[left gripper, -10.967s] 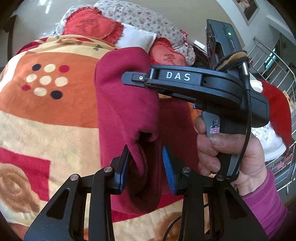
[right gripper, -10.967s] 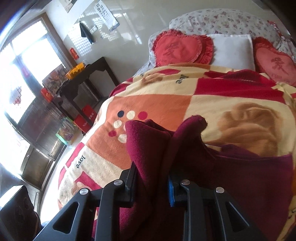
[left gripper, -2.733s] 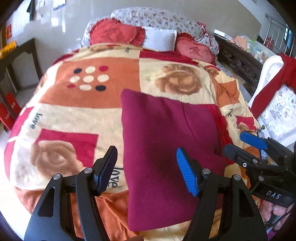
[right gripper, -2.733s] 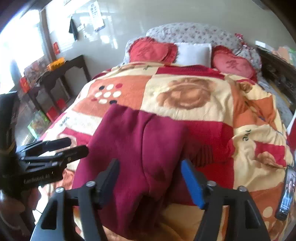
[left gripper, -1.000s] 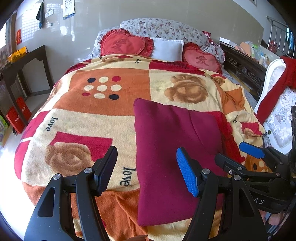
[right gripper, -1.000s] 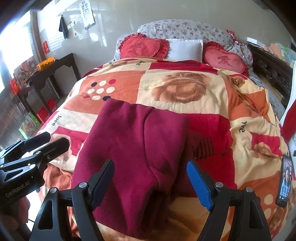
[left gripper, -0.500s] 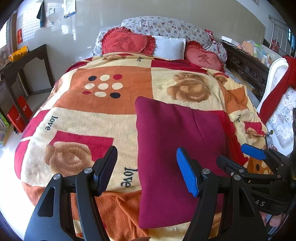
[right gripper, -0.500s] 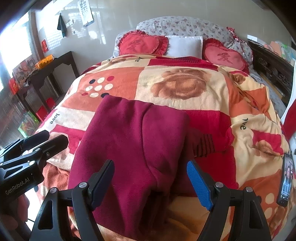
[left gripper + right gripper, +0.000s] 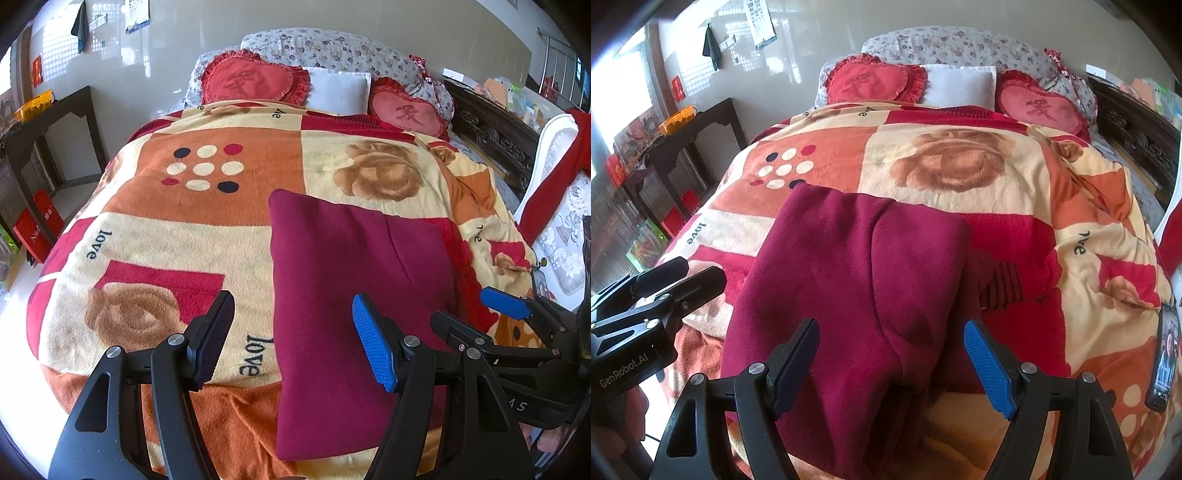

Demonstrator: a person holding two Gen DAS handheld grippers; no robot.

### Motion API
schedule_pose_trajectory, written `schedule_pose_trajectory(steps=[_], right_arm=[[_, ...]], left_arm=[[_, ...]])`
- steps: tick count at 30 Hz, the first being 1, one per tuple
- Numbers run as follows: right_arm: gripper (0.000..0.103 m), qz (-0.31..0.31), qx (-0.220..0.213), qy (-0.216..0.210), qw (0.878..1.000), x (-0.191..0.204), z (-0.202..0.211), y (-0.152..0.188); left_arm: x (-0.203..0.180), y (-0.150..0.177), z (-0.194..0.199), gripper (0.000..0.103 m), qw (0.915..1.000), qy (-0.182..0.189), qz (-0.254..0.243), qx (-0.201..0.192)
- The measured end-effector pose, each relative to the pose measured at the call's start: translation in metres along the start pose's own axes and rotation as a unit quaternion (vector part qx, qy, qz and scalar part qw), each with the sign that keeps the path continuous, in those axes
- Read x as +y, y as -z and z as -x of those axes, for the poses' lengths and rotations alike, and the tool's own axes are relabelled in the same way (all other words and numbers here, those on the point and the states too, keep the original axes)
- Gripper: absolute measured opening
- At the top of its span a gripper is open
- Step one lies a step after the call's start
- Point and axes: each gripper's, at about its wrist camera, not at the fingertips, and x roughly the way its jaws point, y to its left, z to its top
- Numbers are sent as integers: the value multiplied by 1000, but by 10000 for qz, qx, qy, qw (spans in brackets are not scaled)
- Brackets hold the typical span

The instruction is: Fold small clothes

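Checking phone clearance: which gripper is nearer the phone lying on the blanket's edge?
Right. The right gripper hangs open over the maroon garment, with the phone just off its outer side. The left gripper sits beyond the garment's opposite edge.

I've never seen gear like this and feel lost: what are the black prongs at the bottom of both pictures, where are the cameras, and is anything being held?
They are hand-held grasping tools, one per hand, each with a camera looking along its two fingers. One picture comes from the left tool, the other from the right tool. Both are open and hold nothing. A folded maroon garment lies on the patterned blanket of a bed. A phone lies near the blanket's edge.
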Motion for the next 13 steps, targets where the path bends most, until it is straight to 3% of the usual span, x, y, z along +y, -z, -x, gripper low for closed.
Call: schedule_pose_trajectory(steps=[13], right_arm=[[78, -22, 112, -32, 9999, -4, -12, 0]], left_arm=[[7, -8, -4, 67, 9998, 66, 70, -185]])
